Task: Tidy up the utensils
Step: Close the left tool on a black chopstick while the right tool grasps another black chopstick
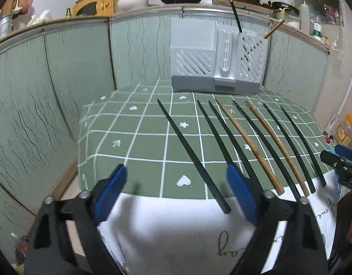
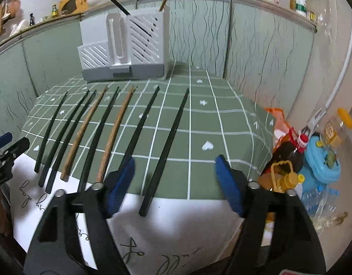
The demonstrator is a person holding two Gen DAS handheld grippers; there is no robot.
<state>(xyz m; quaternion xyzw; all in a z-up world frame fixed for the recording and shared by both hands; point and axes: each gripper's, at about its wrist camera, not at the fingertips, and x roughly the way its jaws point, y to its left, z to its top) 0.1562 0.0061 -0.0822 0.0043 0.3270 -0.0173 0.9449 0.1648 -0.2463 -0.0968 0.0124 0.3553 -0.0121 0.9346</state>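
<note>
1. The counter (image 1: 139,137) ahead of both tongs is covered by a green cloth with a white grid and small white hearts and arrows; nearer the tongs a white cloth with black script (image 1: 176,233) overlaps its front edge.
2. Eight chopsticks, six black and two brown wooden, lie side by side, pointing away from the tongs, their near ends on or at the white cloth.
3. The left tongs (image 1: 176,190) stand open with blue pads; the leftmost black chopstick (image 1: 192,155) runs between the pads, untouched as far as can be seen.
4. The right tongs (image 2: 173,178) also stand open; the rightmost black chopstick (image 2: 164,153) lies between their pads, apparently not pressed.
5. Beyond the row, at the far edge of the counter, sits a white slotted plastic utensil holder on a grey base (image 1: 216,61), with one black and one wooden chopstick standing in its right compartment.
6. Pale green panels with dark wavy lines wall the counter; a shelf above carries pots, jars and bottles.
7. To the right of the right tongs stand bottles and a blue plastic container (image 2: 320,160).
</note>
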